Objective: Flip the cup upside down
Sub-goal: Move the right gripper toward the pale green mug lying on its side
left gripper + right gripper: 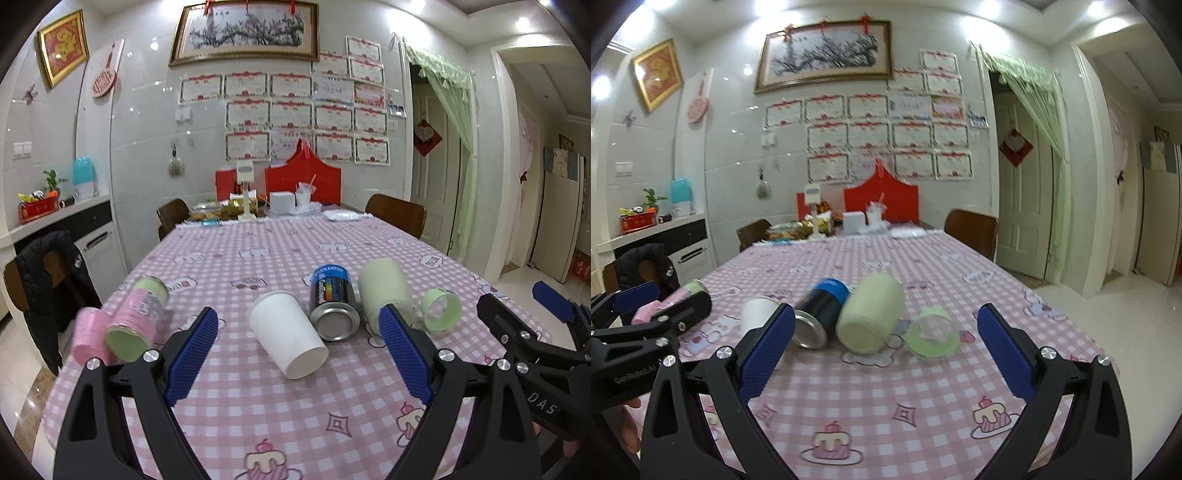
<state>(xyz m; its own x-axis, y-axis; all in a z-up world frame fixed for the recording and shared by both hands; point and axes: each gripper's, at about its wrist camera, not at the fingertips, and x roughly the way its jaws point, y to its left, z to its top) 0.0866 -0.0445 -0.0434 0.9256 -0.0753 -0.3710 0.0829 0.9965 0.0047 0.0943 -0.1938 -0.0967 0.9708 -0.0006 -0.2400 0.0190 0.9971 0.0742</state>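
A white paper cup point(286, 334) lies on its side on the pink checked tablecloth point(258, 406), base toward me, between the open fingers of my left gripper point(299, 350). In the right wrist view the cup point(757, 314) shows partly behind the left finger. A pale green cup point(384, 290) also lies on its side; in the right wrist view this cup point(870, 314) is ahead of my open, empty right gripper point(886, 347). A small green clear-bottomed cup point(932, 334) lies beside it.
A dark can point(332, 302) with a blue lid lies between the white and pale green cups. A pink can point(136, 319) and a pink cup point(88, 332) lie at the left table edge. Boxes and chairs stand at the far end point(303, 177).
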